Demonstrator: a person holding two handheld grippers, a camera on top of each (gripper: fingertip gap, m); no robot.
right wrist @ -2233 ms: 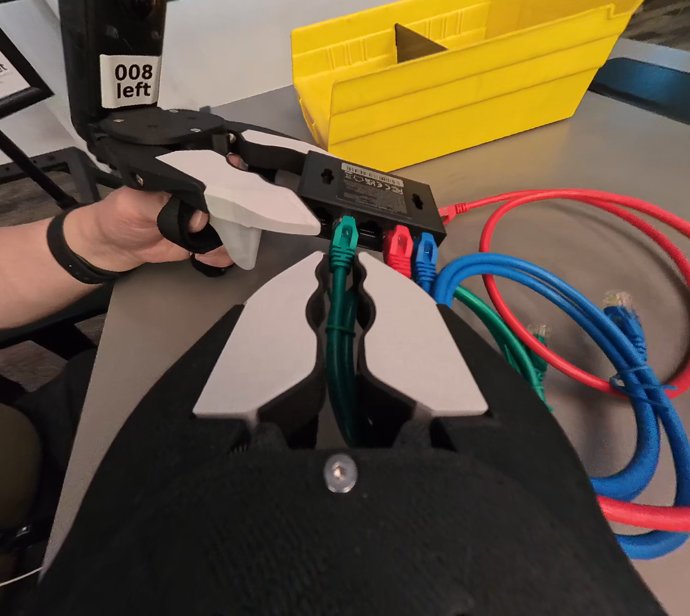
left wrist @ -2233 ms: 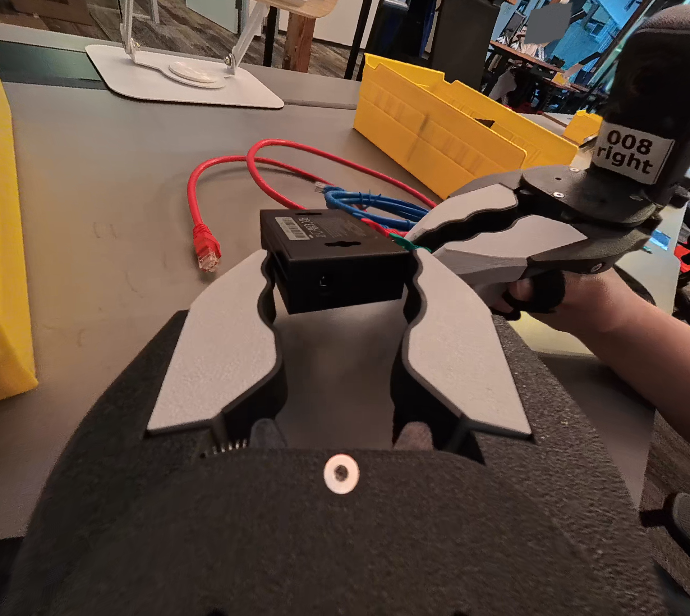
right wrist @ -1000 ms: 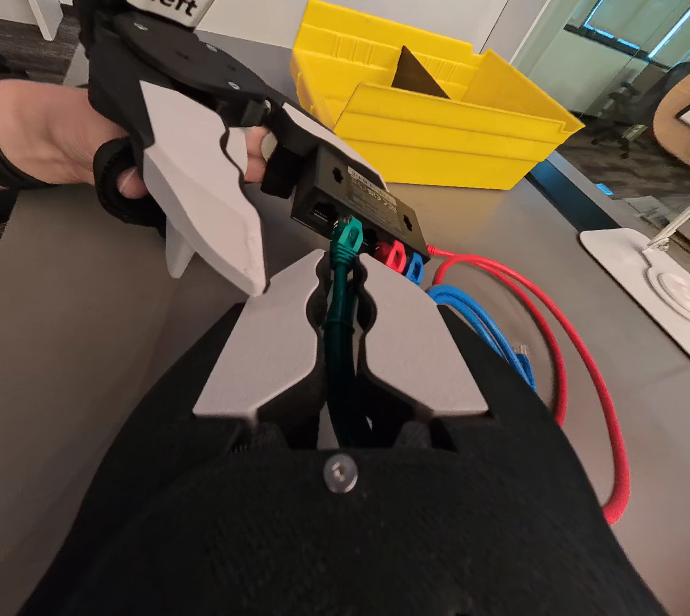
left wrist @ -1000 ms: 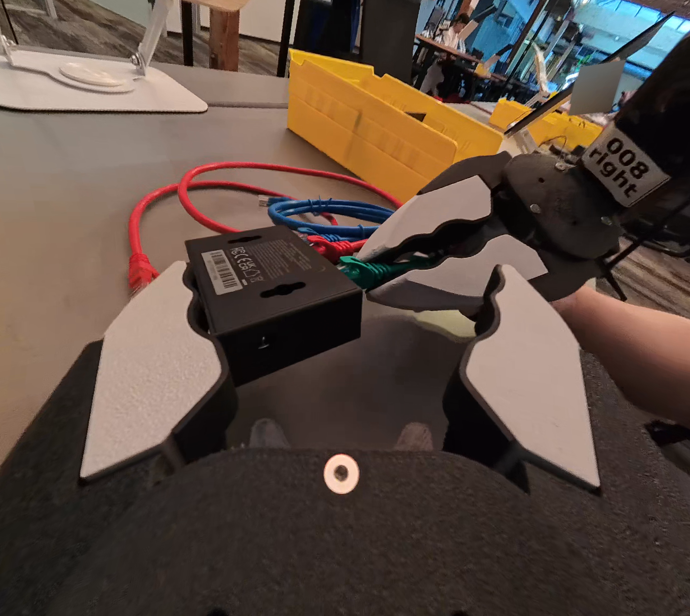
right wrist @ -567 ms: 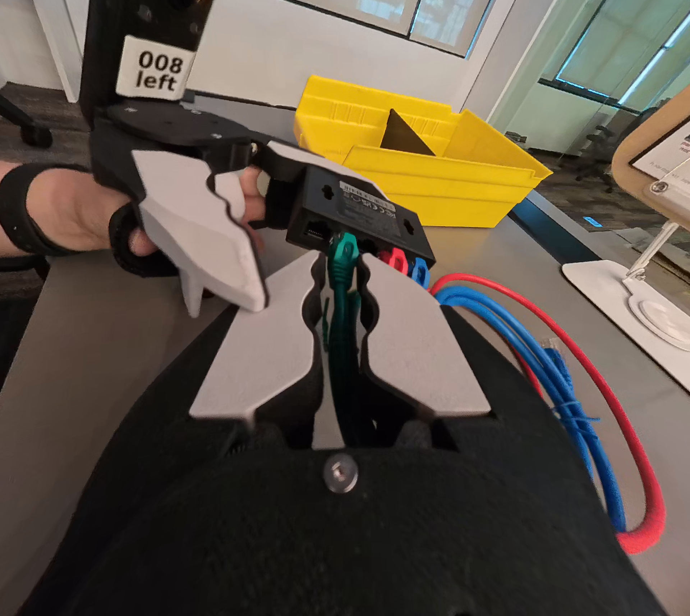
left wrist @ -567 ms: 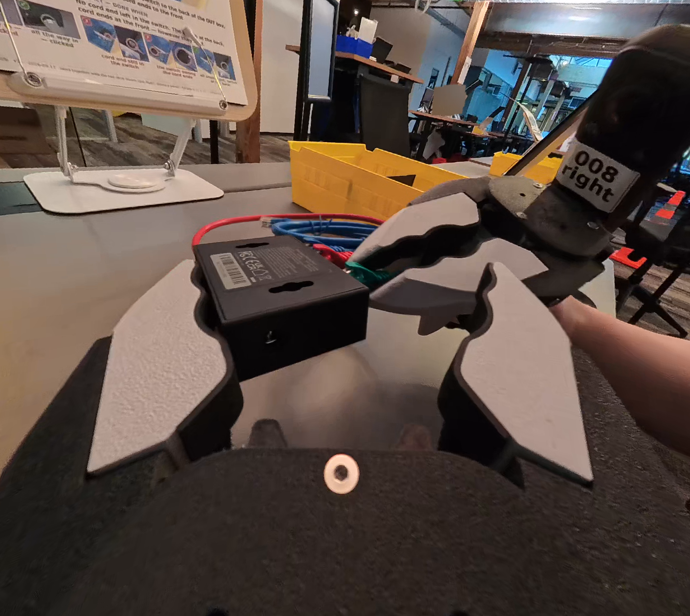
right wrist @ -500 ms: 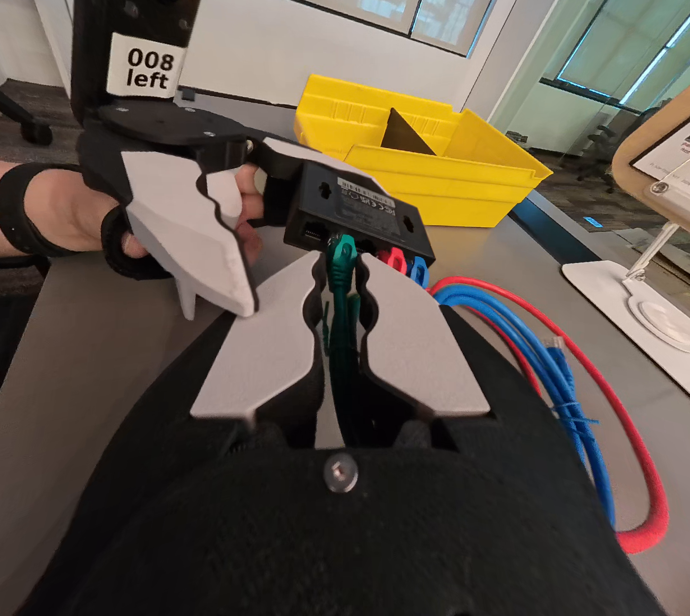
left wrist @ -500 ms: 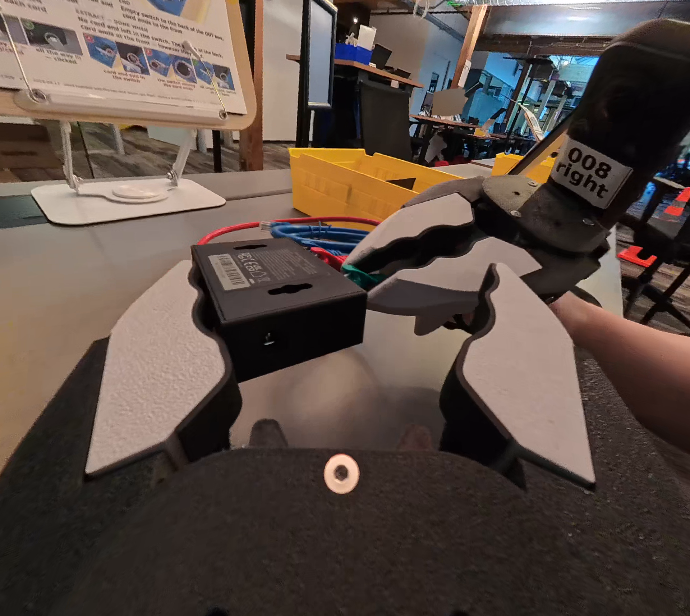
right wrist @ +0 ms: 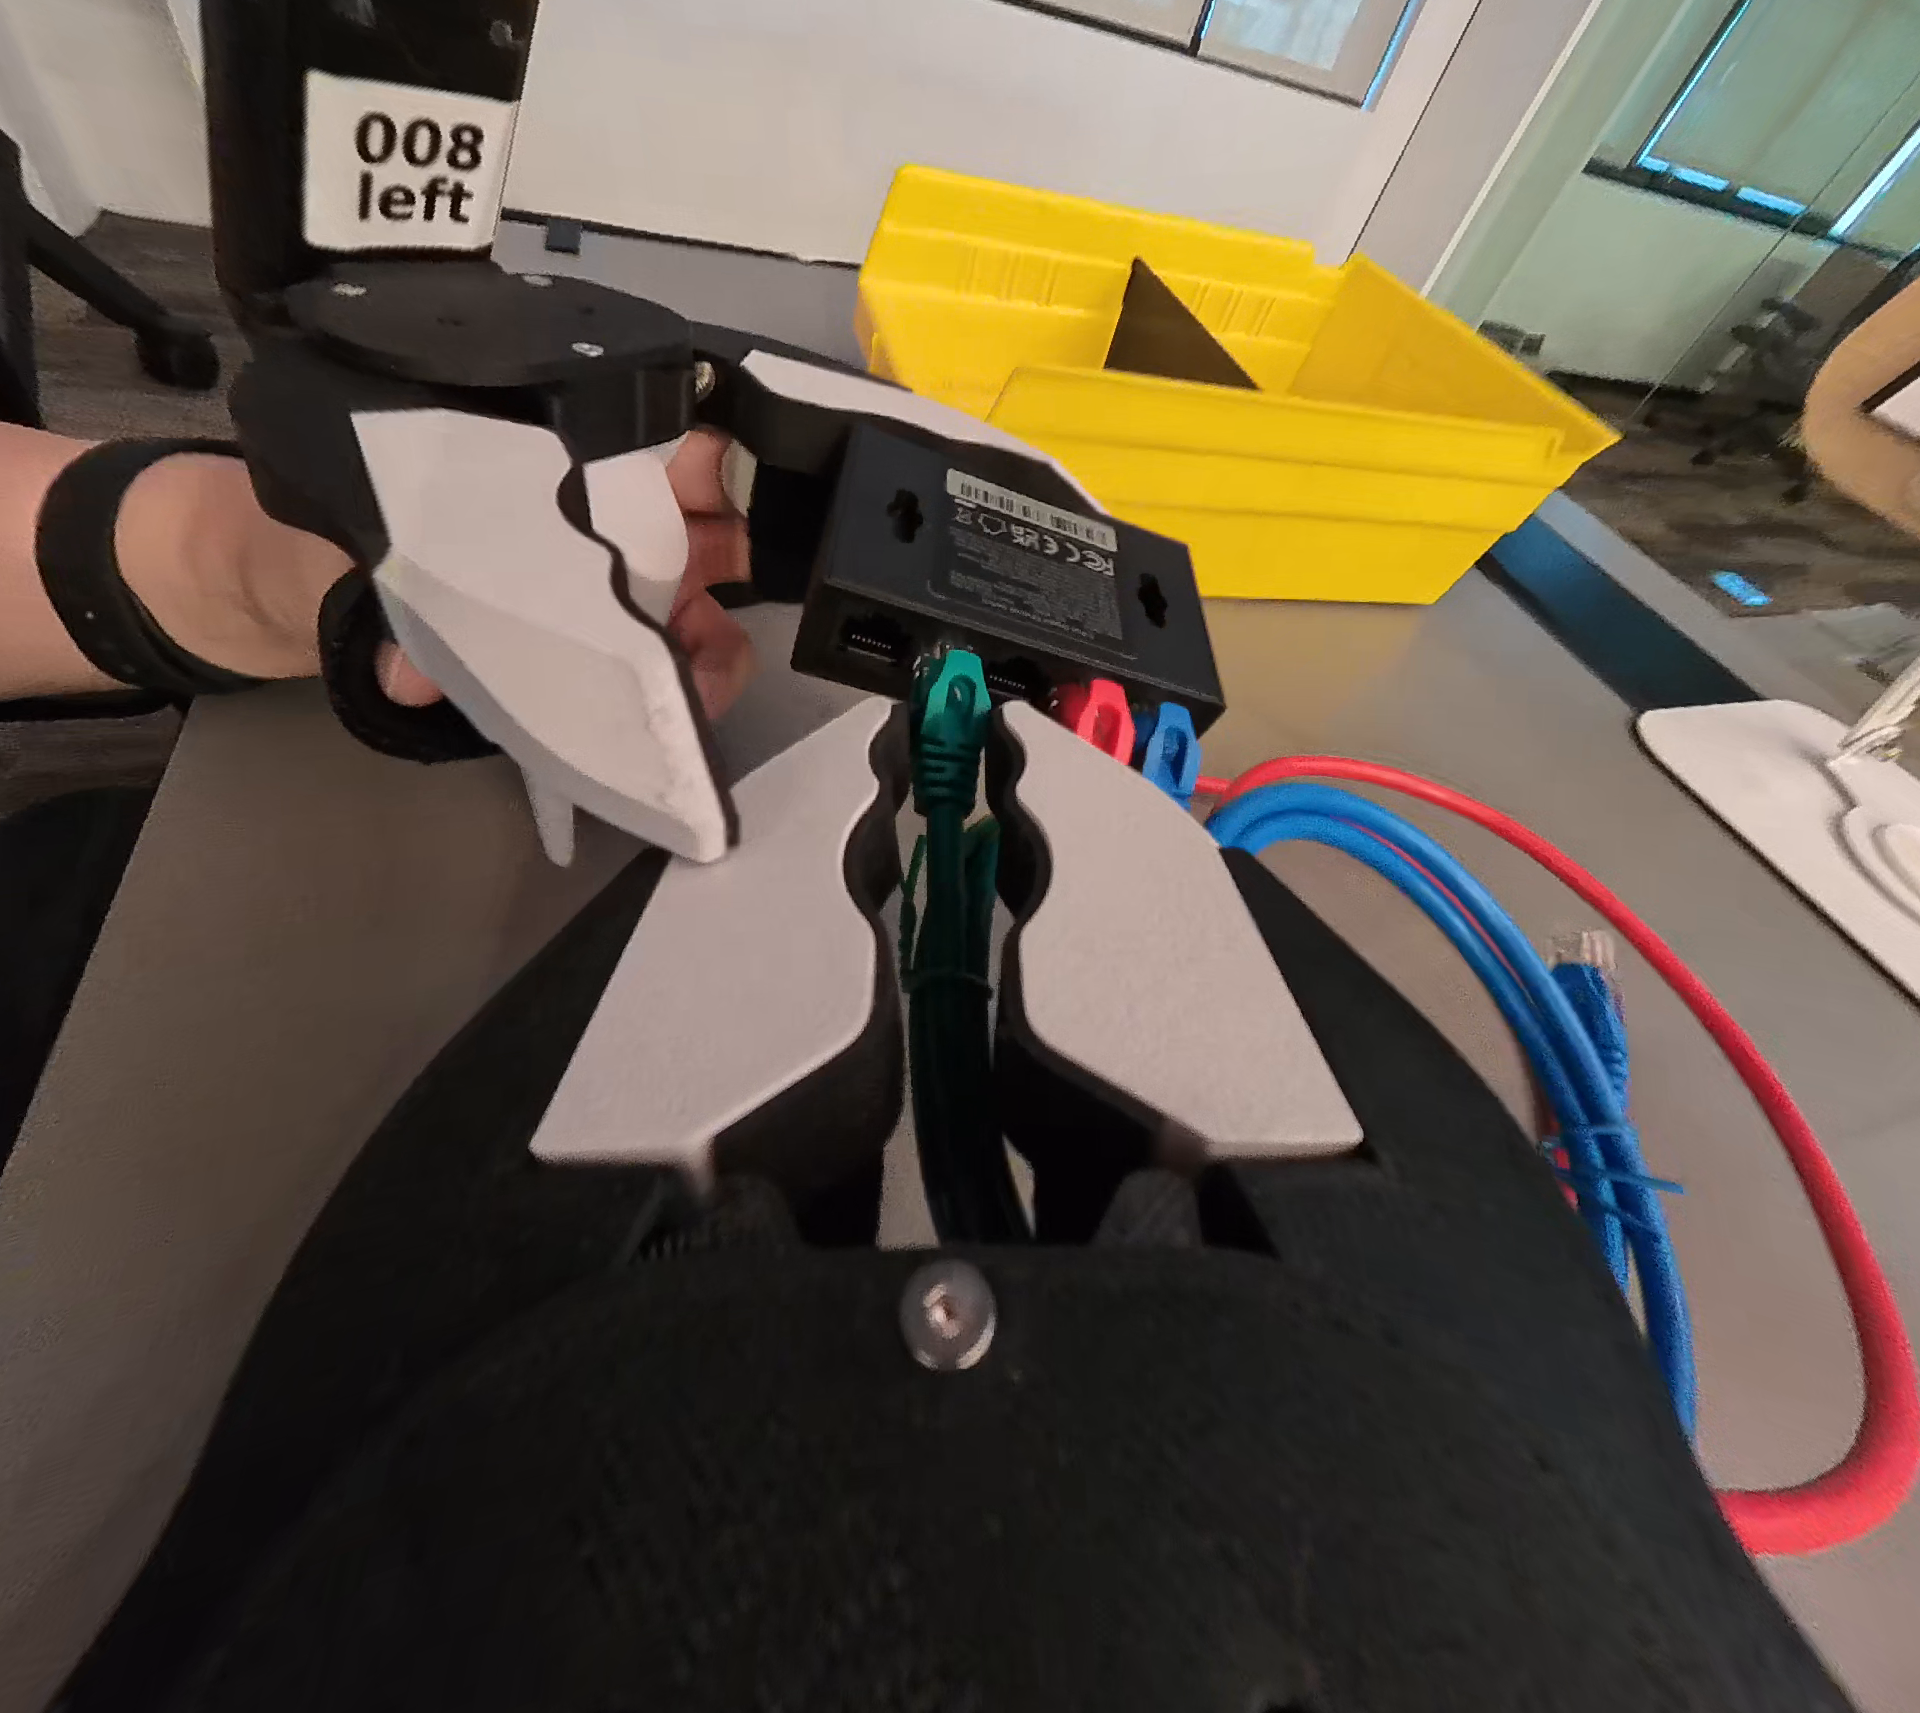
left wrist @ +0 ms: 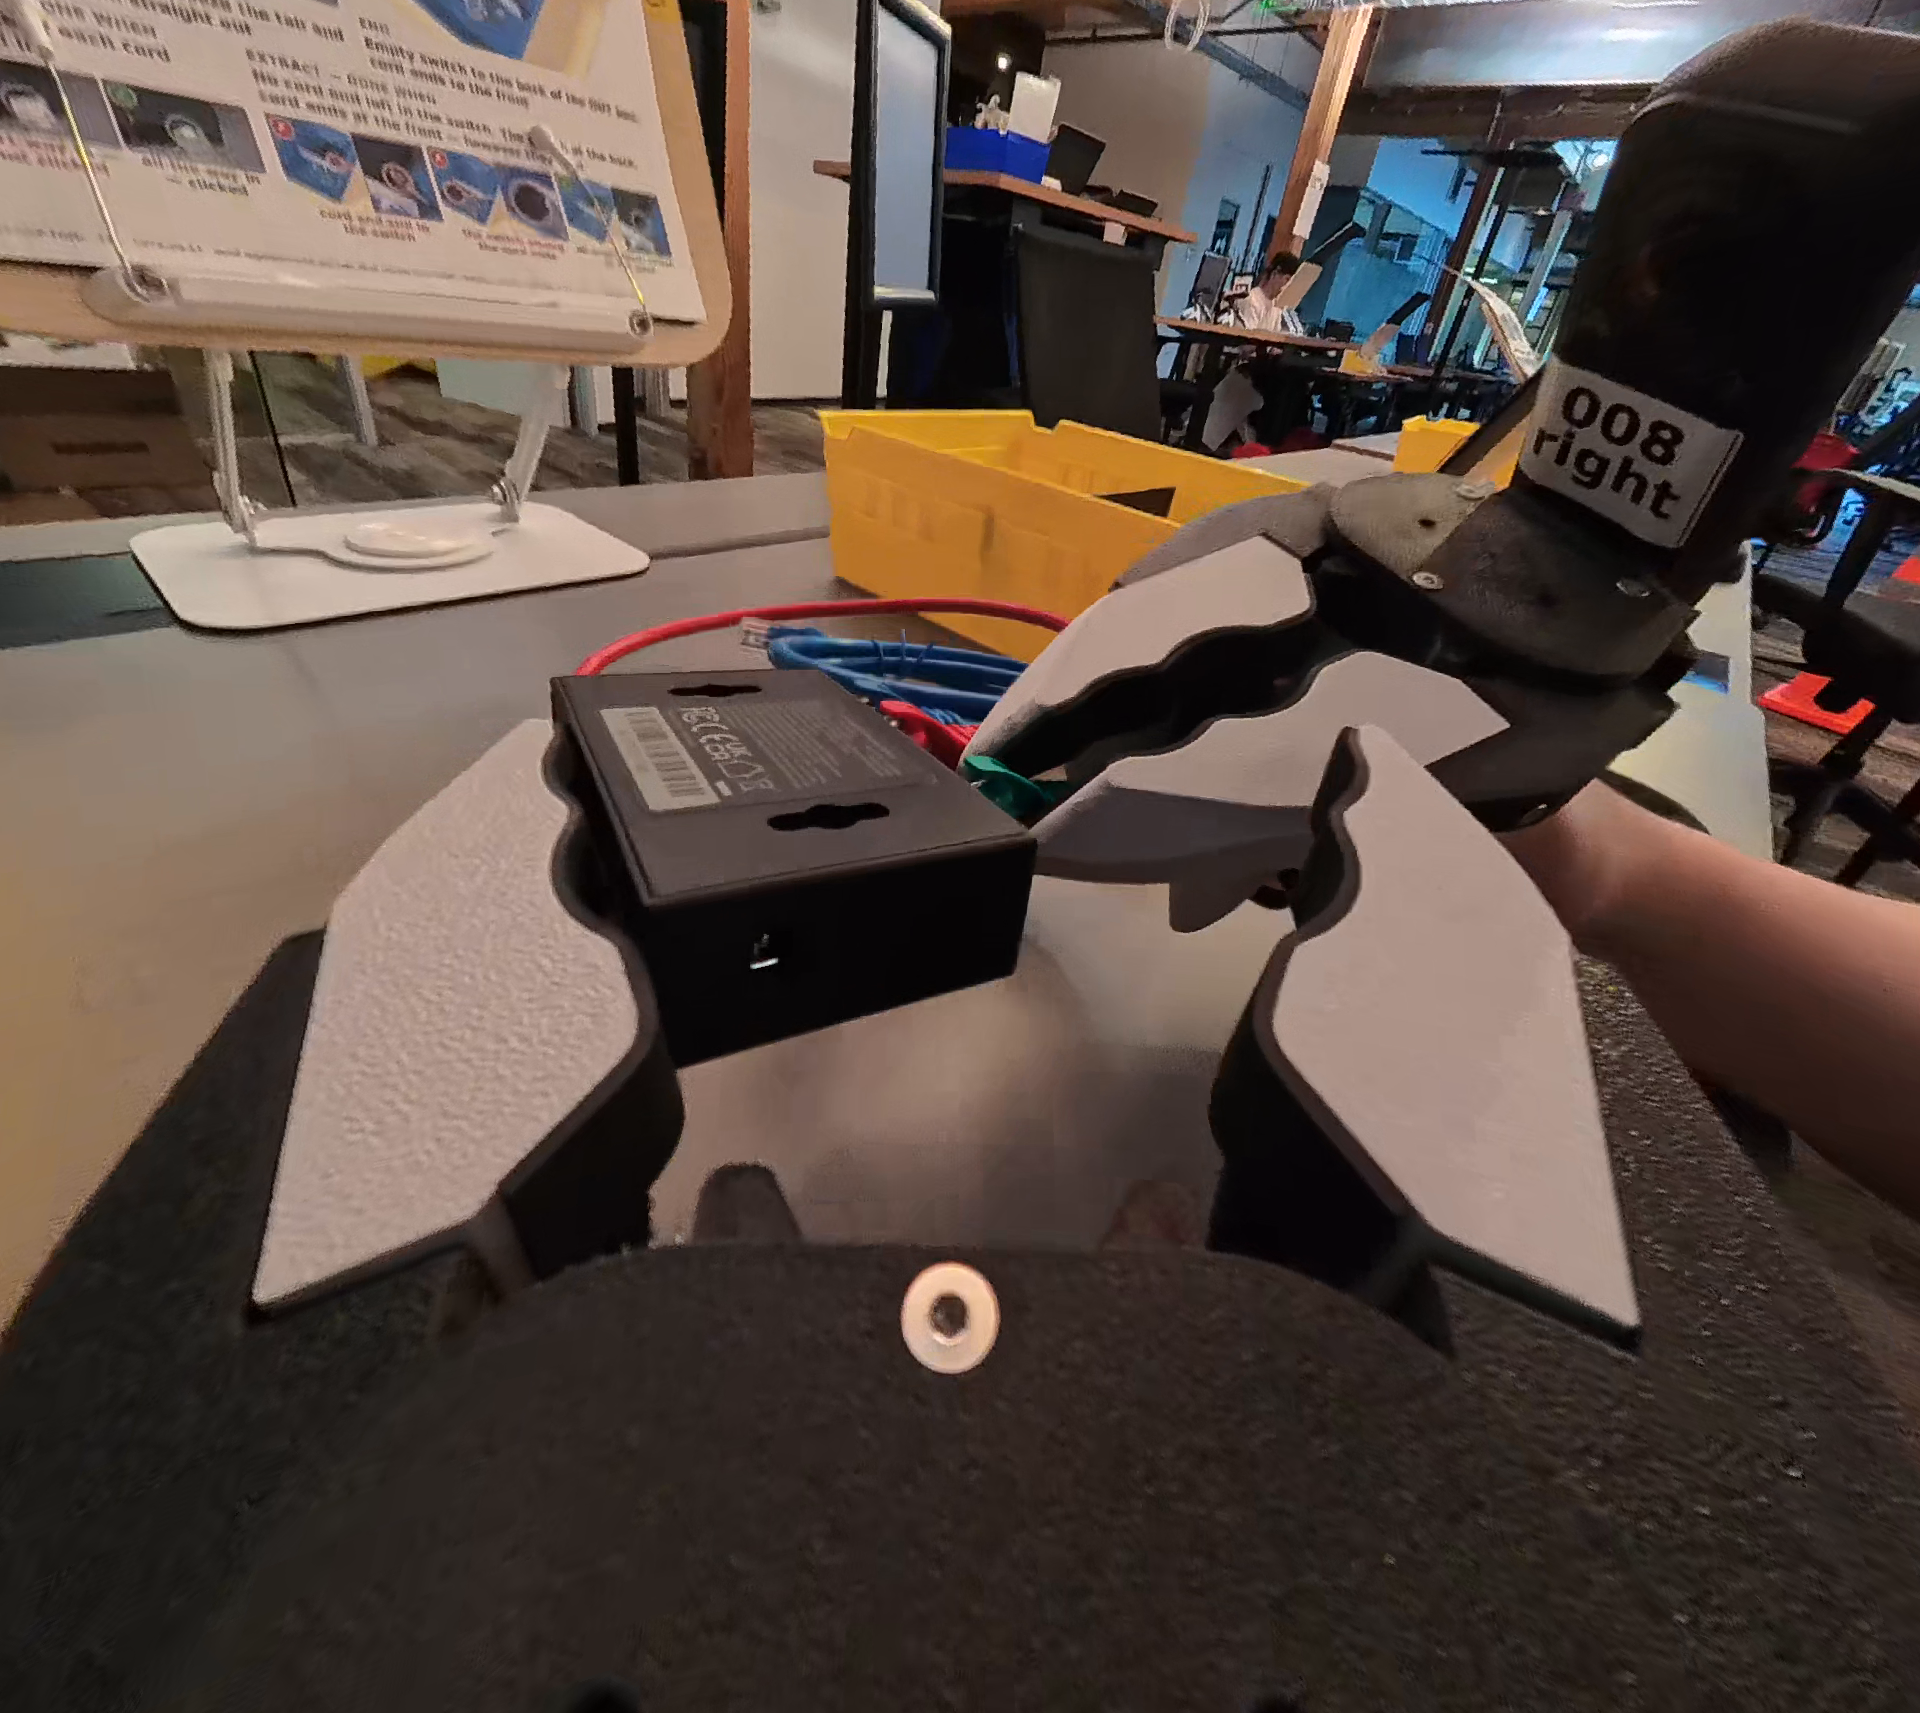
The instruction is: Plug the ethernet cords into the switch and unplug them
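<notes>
Left gripper jaws spread wide; black switch against left finger only, clear of right finger. Right gripper jaws pinch green cord, its plug just ahead of tips at switch port, beside red plug and blue plug.

Bin behind switch

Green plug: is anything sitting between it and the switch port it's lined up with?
Nothing visible blocks it. The green plug, pinched in the right gripper, sits right at the switch port face; whether it is fully seated cannot be told. Red plug sits clear to its right.
</notes>
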